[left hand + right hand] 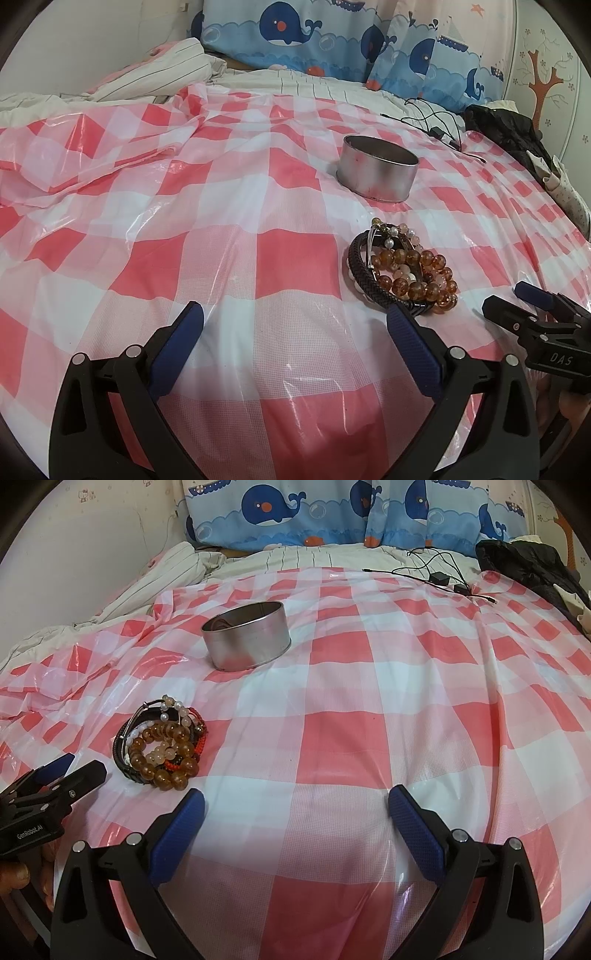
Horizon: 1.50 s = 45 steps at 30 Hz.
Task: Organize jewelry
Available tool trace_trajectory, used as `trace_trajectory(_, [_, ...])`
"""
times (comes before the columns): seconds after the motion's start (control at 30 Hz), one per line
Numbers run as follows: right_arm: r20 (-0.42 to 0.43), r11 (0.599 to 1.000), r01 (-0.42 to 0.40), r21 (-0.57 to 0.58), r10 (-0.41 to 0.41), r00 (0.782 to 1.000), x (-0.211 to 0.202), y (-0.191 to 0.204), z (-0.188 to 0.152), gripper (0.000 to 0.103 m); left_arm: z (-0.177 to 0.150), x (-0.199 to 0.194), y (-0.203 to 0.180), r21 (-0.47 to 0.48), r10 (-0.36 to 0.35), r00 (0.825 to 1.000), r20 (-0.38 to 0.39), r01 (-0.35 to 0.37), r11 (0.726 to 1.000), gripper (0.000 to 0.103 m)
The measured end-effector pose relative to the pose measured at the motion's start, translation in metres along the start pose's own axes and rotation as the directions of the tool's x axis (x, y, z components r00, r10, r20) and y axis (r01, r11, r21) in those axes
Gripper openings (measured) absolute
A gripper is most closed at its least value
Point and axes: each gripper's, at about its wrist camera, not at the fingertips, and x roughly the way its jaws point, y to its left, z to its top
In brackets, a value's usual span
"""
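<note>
While both tools hover low over the red-and-white checked plastic cloth [280, 258], neither grips anything. Left gripper [295, 317]: jaws spread wide, blue pads apart, nothing between them, only cloth below. Its right fingertip [400, 321] sits just beside the near edge of the bracelet pile [402, 266]; contact cannot be told. Right gripper [295, 801]: jaws equally wide, empty, cloth beneath.

Seen from the left wrist, the pile lies at about 1 o'clock, near. Seen from the right wrist, the same pile [162, 742] lies at about 10 o'clock, just beyond the left fingertip [194, 805] and apart from it. The pile holds amber beads, pale beads, a black braided band and a red cord, heaped together.

A round metal tin [376, 170], open-topped, stands upright farther out: 1 o'clock from the left gripper, 11 o'clock from the right [247, 635]. In the right view something brownish shows inside it; too small to tell what. Tin and pile are apart.

Each wrist view catches the other gripper at its edge.
</note>
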Motion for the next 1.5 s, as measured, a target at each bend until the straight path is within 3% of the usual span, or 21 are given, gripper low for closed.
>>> trace_trajectory(1.27, [0.002, 1.0, 0.002, -0.001, -0.002, 1.0, -0.001, -0.001, -0.002, 0.095, 0.0, 0.002, -0.004, 0.021, 0.025, 1.0, -0.01, -0.025, 0.999, 0.095])
trace_trajectory(1.43, [0.06, 1.0, 0.0, -0.012, 0.001, 0.998, -0.013, 0.003, 0.002, 0.095, 0.002, -0.011, 0.0, 0.001, -0.001, 0.999, 0.036, 0.001, 1.0, 0.095])
trace_trajectory(1.5, [0.087, 0.999, -0.042, -0.029, 0.044, 0.995, -0.02, 0.009, 0.006, 0.095, 0.005, -0.02, 0.007, -0.028, -0.012, 0.997, 0.073, 0.014, 1.0, 0.095])
